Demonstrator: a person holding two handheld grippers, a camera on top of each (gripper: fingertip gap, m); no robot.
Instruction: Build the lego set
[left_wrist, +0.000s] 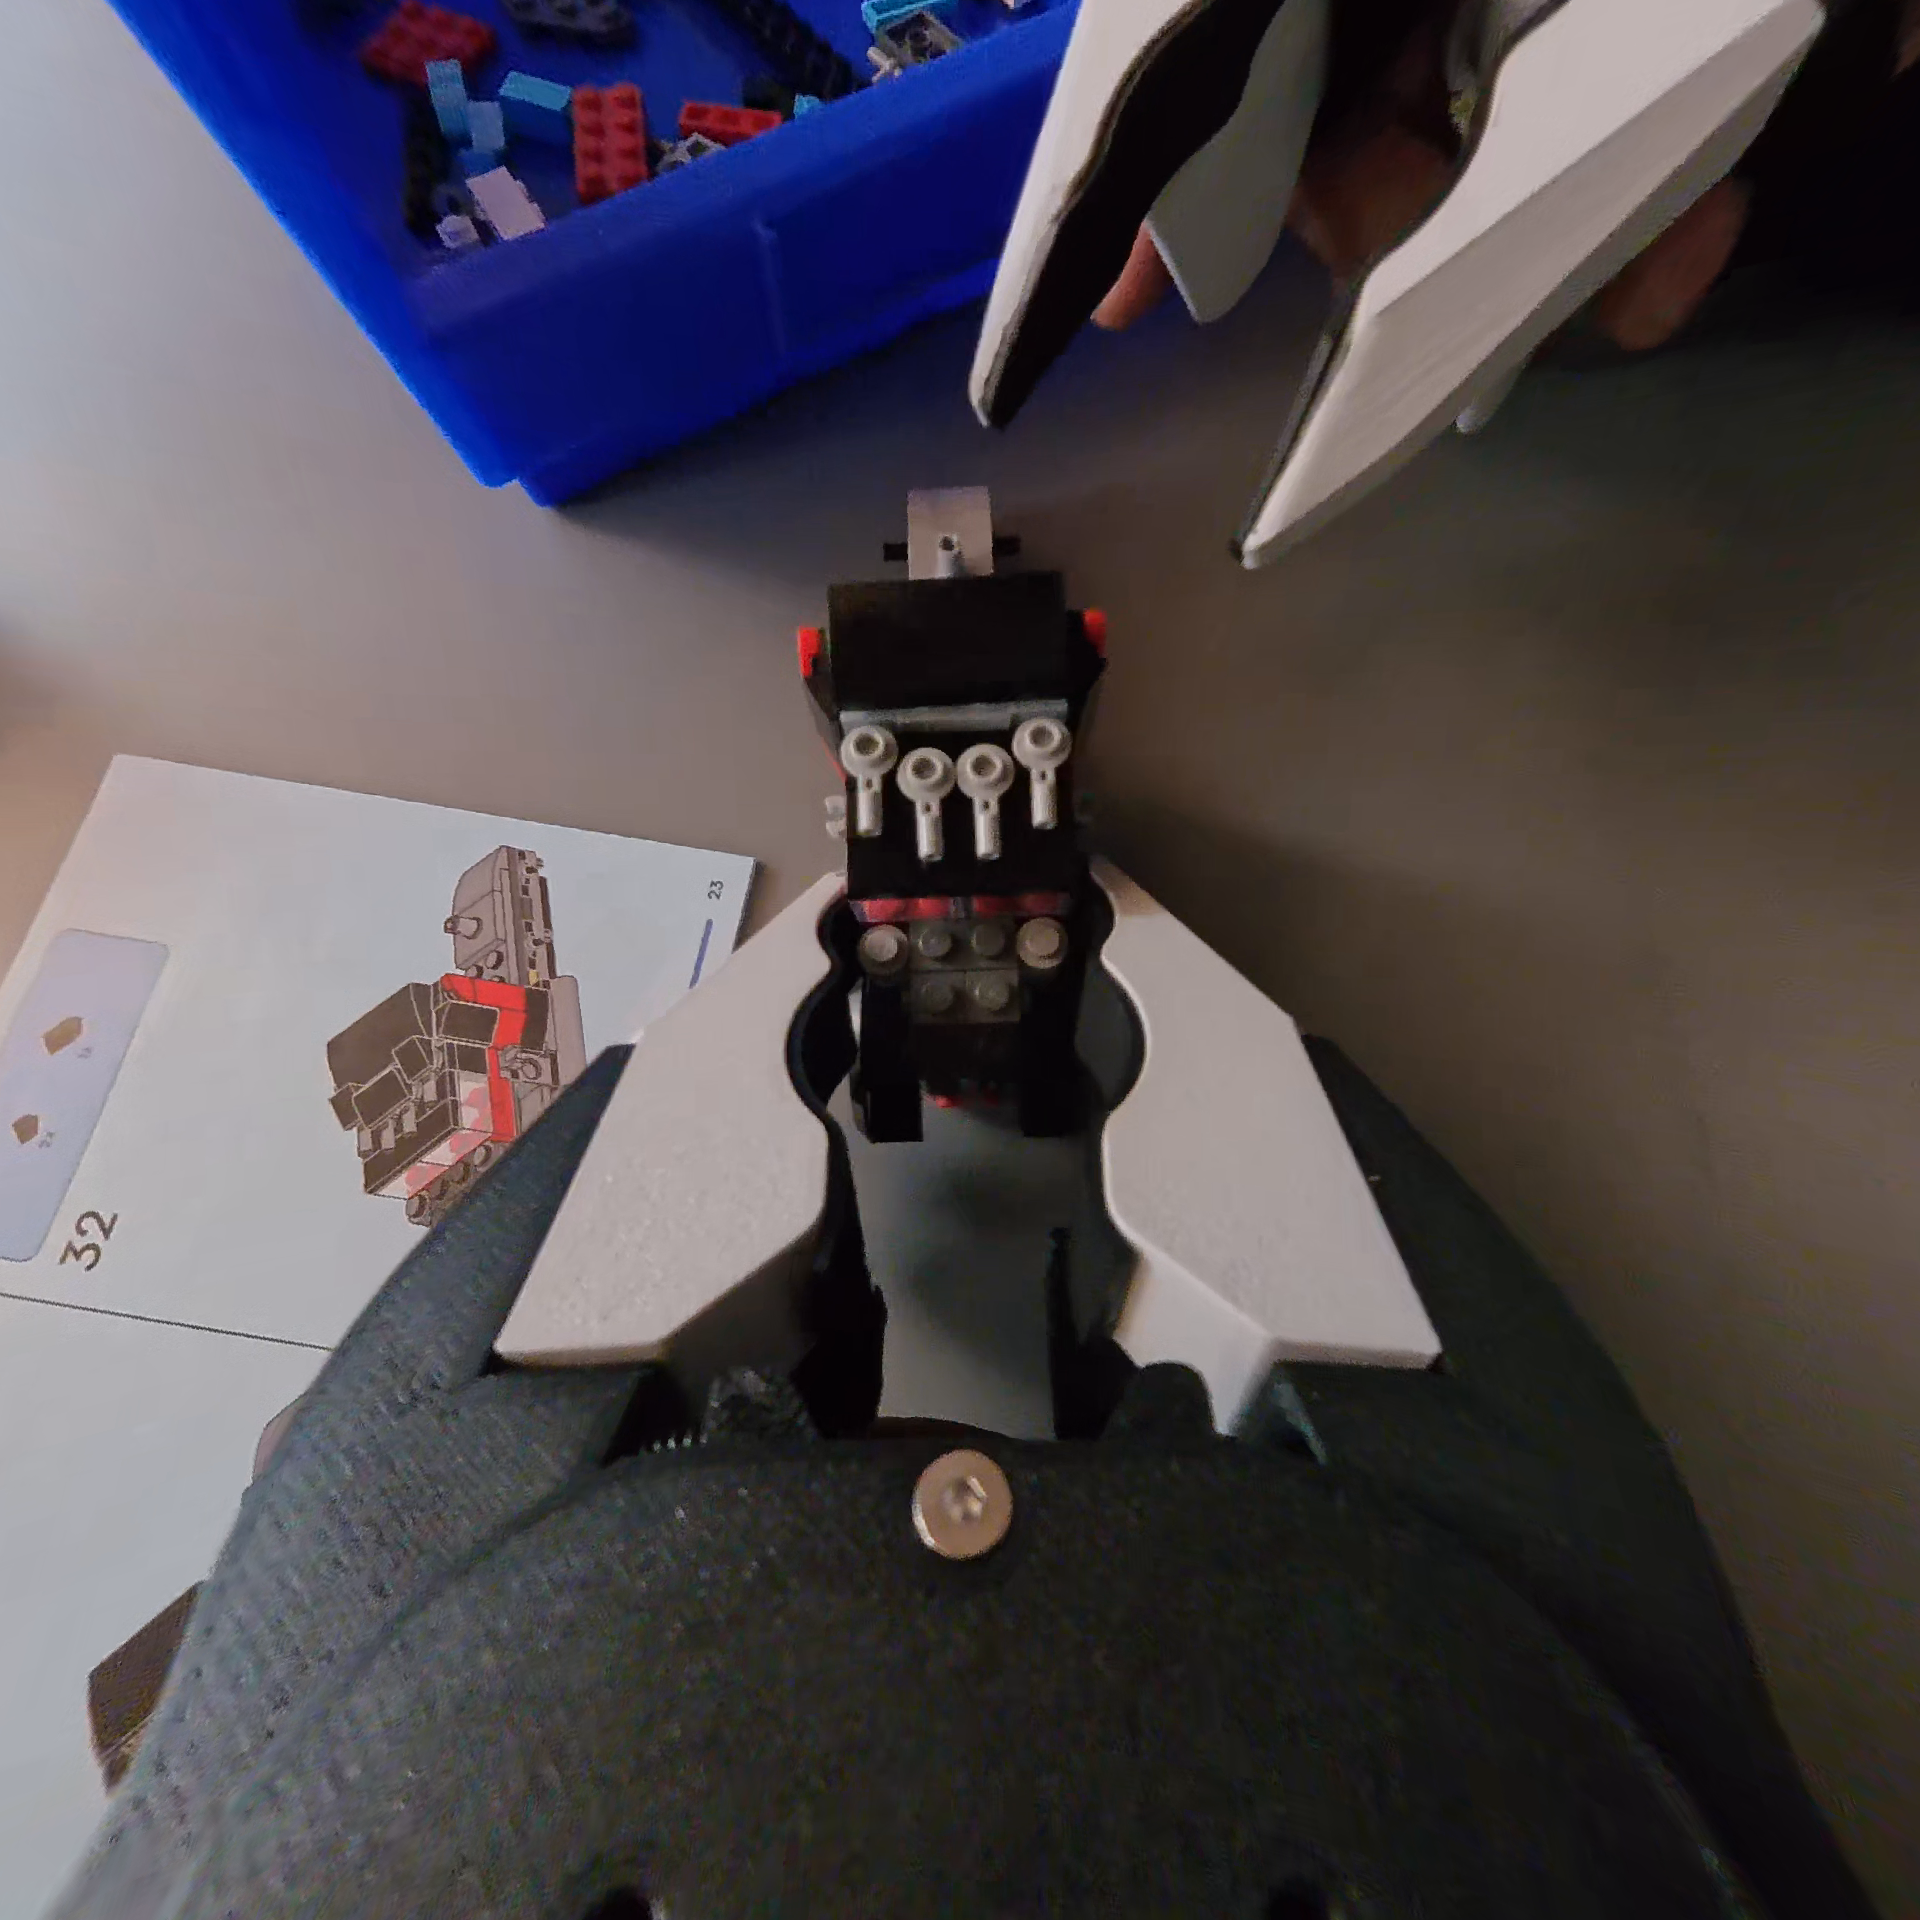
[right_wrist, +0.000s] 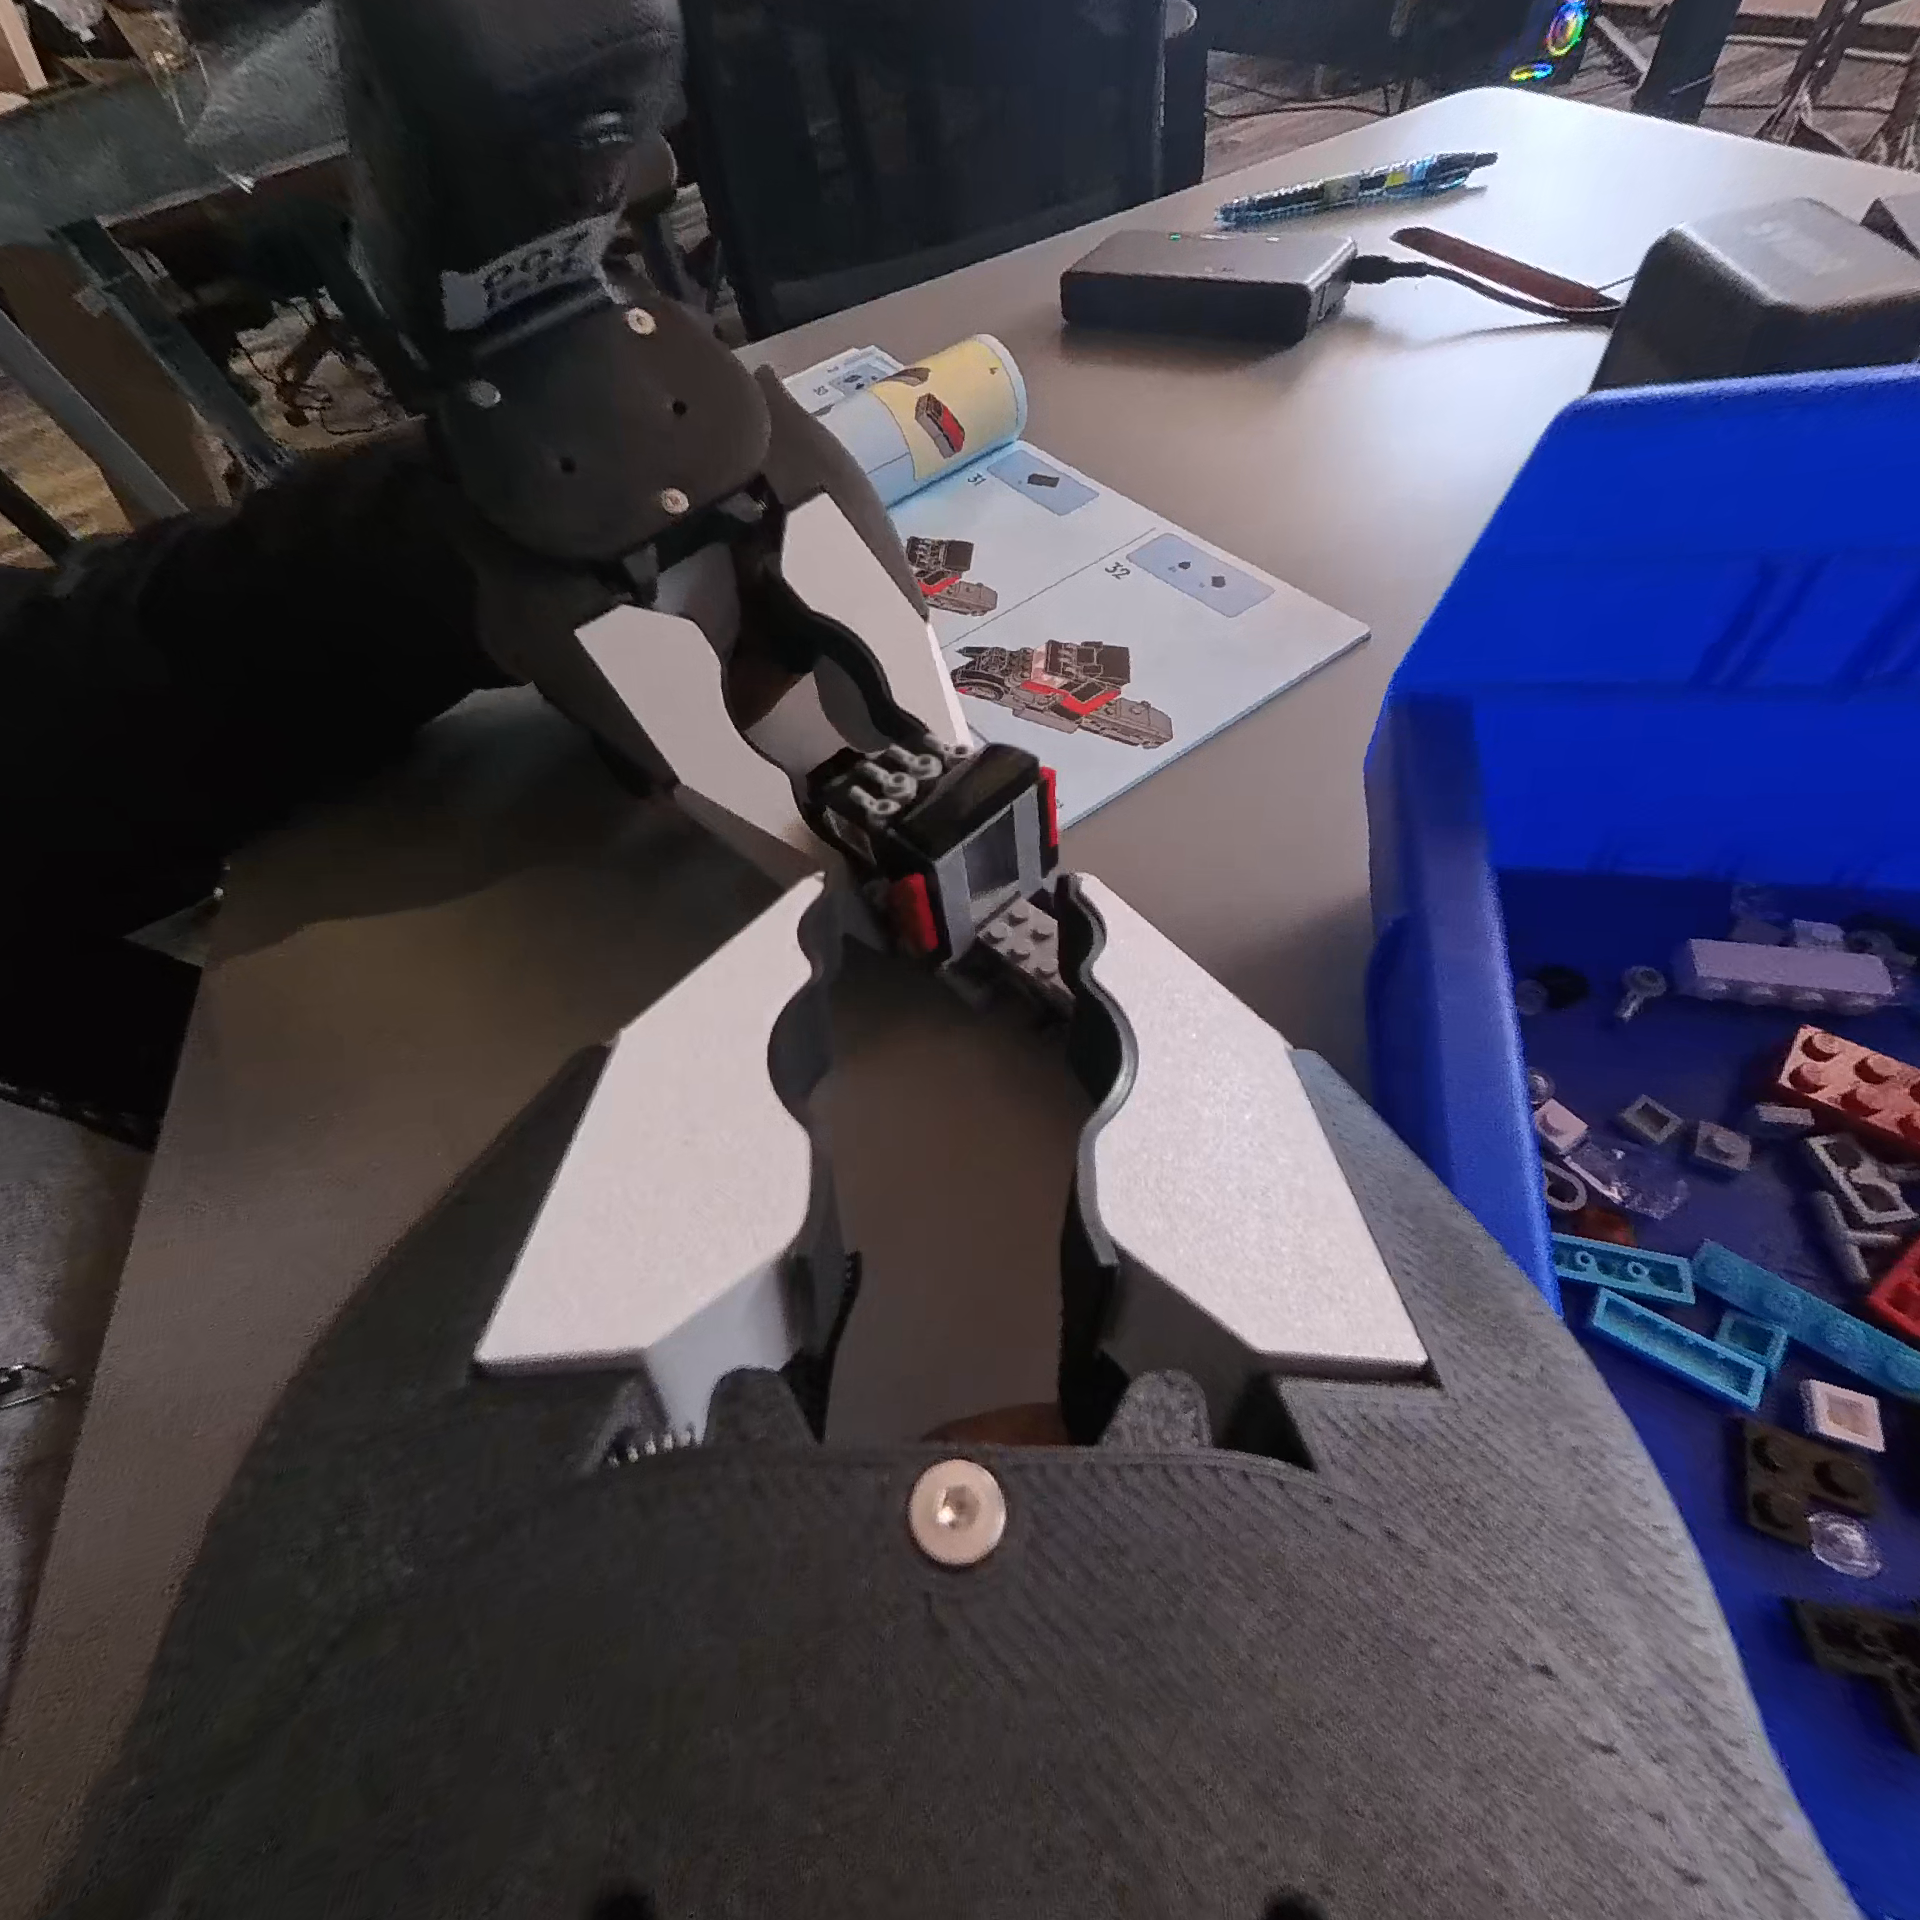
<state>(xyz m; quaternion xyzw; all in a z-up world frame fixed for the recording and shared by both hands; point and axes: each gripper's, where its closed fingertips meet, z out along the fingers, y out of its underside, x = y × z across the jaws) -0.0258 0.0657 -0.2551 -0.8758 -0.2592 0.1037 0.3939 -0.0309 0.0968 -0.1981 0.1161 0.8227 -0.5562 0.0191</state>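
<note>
My left gripper (left_wrist: 966, 935) is shut on the rear of a partly built lego model (left_wrist: 956, 675) of black, red and grey bricks with a row of small grey levers on top. It holds the model just above the grey table. My right gripper (left_wrist: 1122, 478) is open and empty, beyond the model and to its right, apart from it. In the right wrist view the model's grey and red front end (right_wrist: 966, 862) sits just past my right gripper's (right_wrist: 951, 904) spread tips, with the left gripper (right_wrist: 878, 805) behind it.
A blue bin (left_wrist: 675, 312) of loose red, blue, black and grey bricks stands beyond the model, at the right in the right wrist view (right_wrist: 1662, 623). An open instruction booklet (left_wrist: 312, 1039) lies at left. A black box (right_wrist: 1205, 275) and a pen (right_wrist: 1351, 187) lie farther back. The left gripper's tips are roughly 7 cm from the right gripper's.
</note>
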